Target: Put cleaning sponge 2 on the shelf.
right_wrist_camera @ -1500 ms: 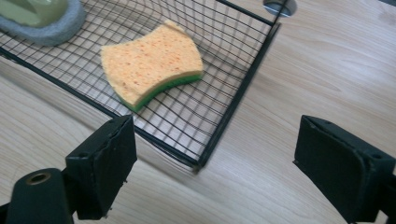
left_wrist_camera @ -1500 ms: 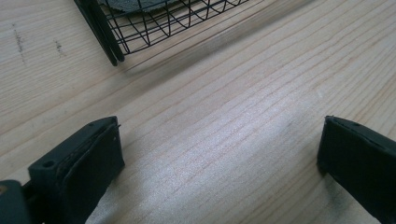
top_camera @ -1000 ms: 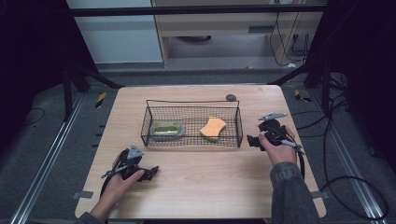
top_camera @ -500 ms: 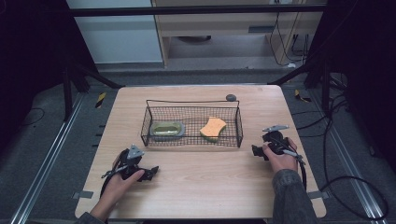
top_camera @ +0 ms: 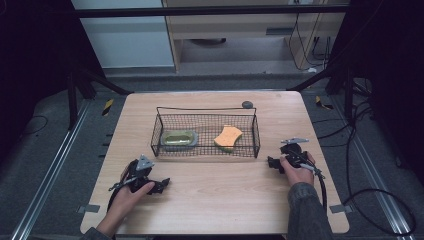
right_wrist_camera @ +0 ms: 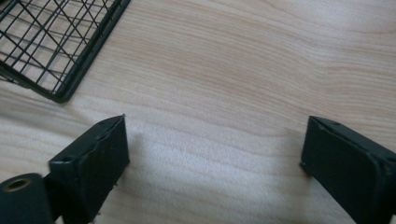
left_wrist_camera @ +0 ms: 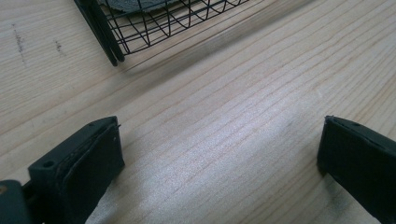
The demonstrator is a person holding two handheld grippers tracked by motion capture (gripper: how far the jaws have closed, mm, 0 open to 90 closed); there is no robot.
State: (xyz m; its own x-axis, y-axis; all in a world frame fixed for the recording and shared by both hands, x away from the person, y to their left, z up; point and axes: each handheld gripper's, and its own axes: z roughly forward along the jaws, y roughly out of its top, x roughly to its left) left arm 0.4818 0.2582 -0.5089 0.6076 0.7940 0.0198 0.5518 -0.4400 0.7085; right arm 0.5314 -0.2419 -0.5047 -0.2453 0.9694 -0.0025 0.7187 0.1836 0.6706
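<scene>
Black wire basket [top_camera: 206,133] at the table's [top_camera: 220,200] middle, long axis running left to right. Inside, green soap dish [top_camera: 179,139] at left, orange sponge [top_camera: 228,137] at right, apart from each other. Small dark round object [top_camera: 247,104], perhaps a cap, just beyond the far rim. Left gripper [top_camera: 161,185] near the front left, wide open, holding nothing. Right gripper [top_camera: 270,162] just right of the basket, jaws just opened wider, only bare wood between.

Wooden table [top_camera: 215,200], wire basket [top_camera: 206,131], grey disc [top_camera: 247,104]
</scene>
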